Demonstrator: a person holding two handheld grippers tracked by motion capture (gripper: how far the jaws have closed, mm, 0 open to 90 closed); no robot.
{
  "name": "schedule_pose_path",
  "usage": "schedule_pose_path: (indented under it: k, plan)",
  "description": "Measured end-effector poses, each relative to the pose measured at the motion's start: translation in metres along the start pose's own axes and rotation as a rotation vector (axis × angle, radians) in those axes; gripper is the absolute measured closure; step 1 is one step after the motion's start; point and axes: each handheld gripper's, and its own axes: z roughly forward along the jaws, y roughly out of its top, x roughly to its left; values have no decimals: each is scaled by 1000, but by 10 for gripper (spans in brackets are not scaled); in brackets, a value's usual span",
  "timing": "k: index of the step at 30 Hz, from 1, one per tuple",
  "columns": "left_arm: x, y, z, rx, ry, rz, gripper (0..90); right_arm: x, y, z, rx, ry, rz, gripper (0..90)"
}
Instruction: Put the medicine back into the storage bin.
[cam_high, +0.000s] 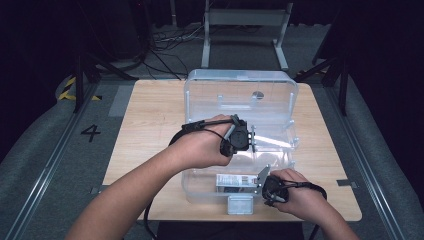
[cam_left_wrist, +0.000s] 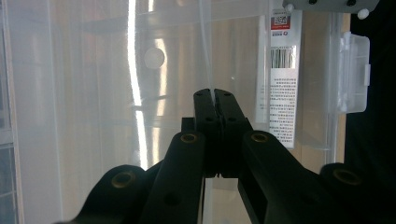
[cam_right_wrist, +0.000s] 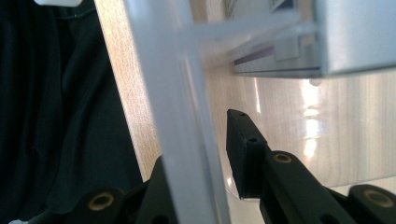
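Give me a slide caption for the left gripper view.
Left gripper shut on the thin clear edge of a transparent plastic storage box, whose barcode label and side latch show beyond.

The left gripper (cam_left_wrist: 215, 95) pinches the thin edge of a clear plastic storage box (cam_left_wrist: 93, 116), left of its white barcode label (cam_left_wrist: 282, 84).

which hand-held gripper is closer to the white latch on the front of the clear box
Right. The right hand-held gripper sits at the box's front wall beside the latch; the left hand-held gripper is farther back, over the box's middle.
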Motion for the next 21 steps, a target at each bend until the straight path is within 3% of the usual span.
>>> schedule_pose_path:
  k: [3,4,10,21]
  plan:
    - [-1,0,0,4,-8,5,891,2,0,-3,-7,-6,8,775]
    - [-1,0,0,4,-12,9,892,1,0,-4,-24,-13,-16,773]
    - [-3,0,0,1,-24,3,892,6,-2,-17,-65,-44,1,765]
    - [-6,0,0,1,-30,0,892,11,-5,-34,-126,-41,-5,752]
